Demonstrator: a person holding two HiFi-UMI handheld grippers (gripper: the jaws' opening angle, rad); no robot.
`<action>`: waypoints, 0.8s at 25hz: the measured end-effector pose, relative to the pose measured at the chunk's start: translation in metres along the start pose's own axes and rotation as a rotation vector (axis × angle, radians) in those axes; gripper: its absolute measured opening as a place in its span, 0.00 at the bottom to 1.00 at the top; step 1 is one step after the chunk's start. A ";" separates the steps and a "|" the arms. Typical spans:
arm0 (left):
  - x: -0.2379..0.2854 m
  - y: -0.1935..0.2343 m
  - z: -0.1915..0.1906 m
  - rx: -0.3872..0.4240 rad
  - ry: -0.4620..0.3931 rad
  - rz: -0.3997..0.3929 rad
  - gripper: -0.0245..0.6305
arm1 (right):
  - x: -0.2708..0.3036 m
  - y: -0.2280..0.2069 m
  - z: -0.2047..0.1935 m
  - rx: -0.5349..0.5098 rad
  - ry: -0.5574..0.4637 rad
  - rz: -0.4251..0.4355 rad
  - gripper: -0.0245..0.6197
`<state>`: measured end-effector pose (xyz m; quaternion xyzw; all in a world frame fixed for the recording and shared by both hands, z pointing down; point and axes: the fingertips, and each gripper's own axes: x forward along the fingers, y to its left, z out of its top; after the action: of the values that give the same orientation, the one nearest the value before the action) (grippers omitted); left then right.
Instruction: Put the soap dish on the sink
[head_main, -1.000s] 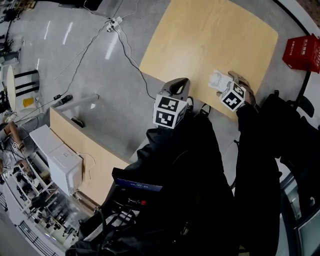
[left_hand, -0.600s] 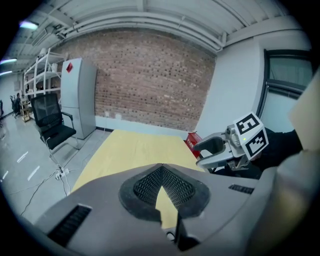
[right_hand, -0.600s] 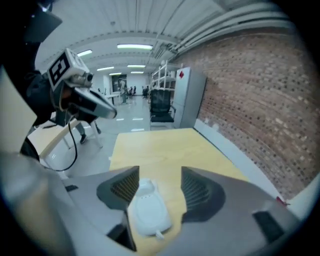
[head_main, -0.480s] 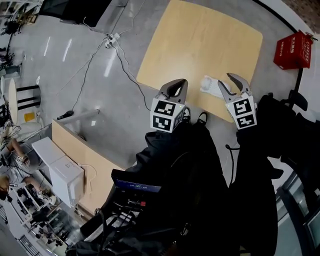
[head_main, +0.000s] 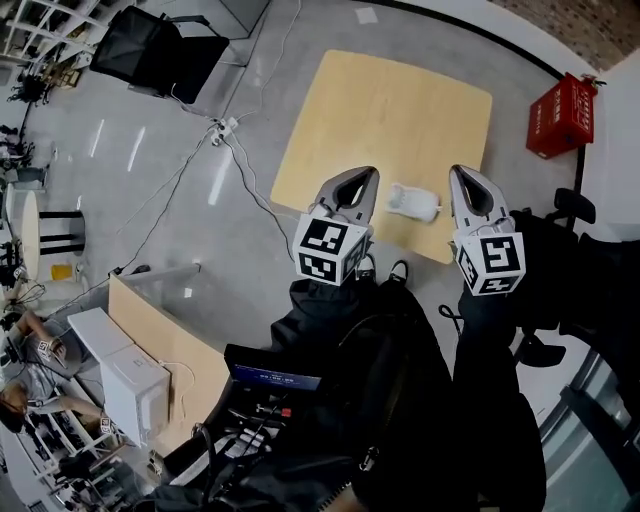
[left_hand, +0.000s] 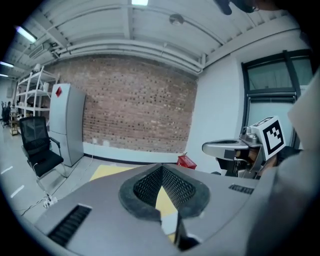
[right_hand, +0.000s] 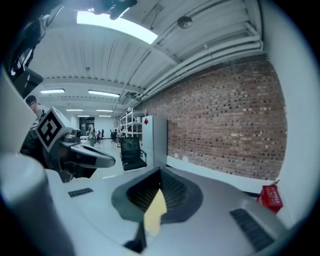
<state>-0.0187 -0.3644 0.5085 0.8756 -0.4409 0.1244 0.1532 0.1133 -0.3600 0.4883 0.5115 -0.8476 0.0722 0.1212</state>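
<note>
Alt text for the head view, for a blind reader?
A soap dish lies near the edge of a wooden table, with the left claw and right claw held up beside it, both shut and empty; the right's jaws have just closed. A red crate stands nearby.

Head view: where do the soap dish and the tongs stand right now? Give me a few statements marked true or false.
1. The soap dish lies on the wooden table. True.
2. The right tongs are clamped on the soap dish. False: they have just been closing with nothing between them, and are shut and empty. The dish lies apart from them on the table.
3. The left tongs are shut with nothing in them. True.
4. The red crate sits on the table. False: it stands off the table, on the floor past its far corner.
</note>
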 end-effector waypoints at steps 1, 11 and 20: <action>-0.001 -0.004 0.009 0.010 -0.019 -0.004 0.04 | -0.006 -0.002 0.008 0.004 -0.020 -0.010 0.05; -0.014 -0.039 0.086 0.084 -0.179 -0.045 0.04 | -0.052 -0.005 0.079 -0.008 -0.183 -0.079 0.05; -0.028 -0.044 0.138 0.148 -0.294 -0.043 0.04 | -0.069 -0.015 0.123 -0.031 -0.252 -0.139 0.05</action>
<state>0.0122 -0.3708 0.3640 0.9025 -0.4293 0.0235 0.0248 0.1413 -0.3383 0.3511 0.5722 -0.8196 -0.0145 0.0263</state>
